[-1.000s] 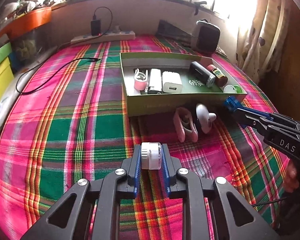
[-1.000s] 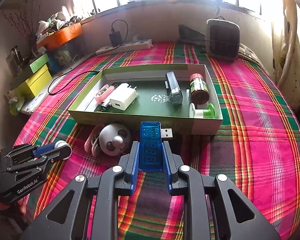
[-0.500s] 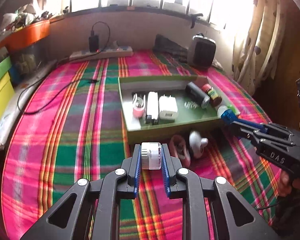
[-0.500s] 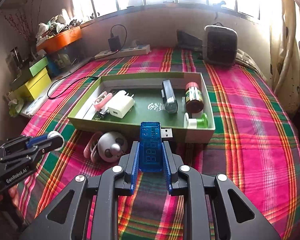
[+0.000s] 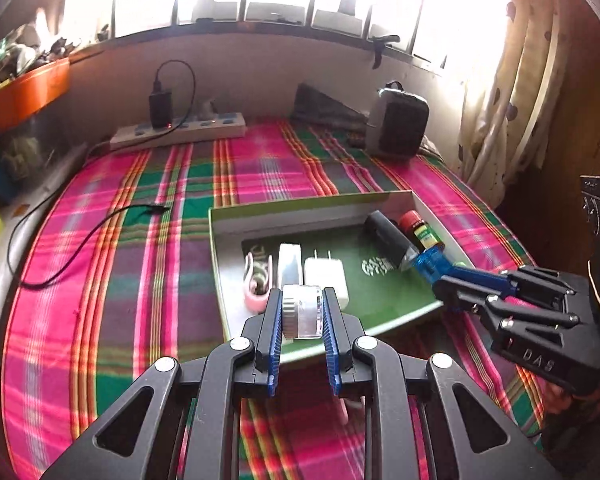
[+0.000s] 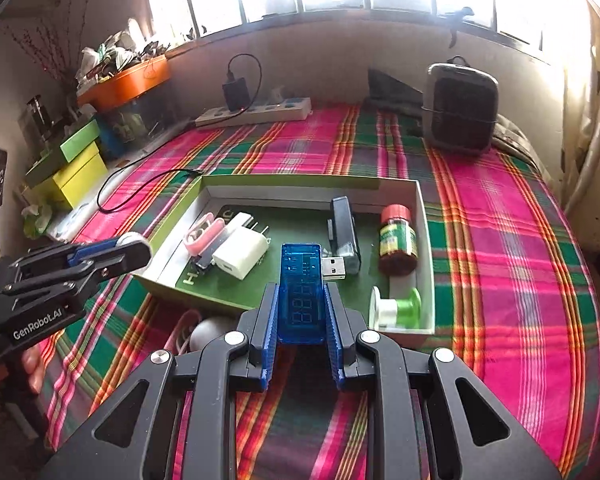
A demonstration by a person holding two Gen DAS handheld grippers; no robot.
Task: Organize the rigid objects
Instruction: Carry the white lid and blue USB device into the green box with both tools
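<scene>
Both tools are carrying small items over the green cardboard tray on the plaid-covered bed.

Left tool is pinching a small white-and-clear round cylinder with a ribbed rim between its blue pads, hanging above the tray's near-left edge, close to the white wall charger and pink clip. Right tool is pinching a translucent blue USB meter stick, its metal plug pointing right, over the tray's near wall. Judgement: each item is best lowered into bare green floor, the cylinder ahead of the charger, the meter between the black rectangular device and the red-capped brown bottle, setting down flat before spreading the pads and keeping the two tools apart.
</scene>
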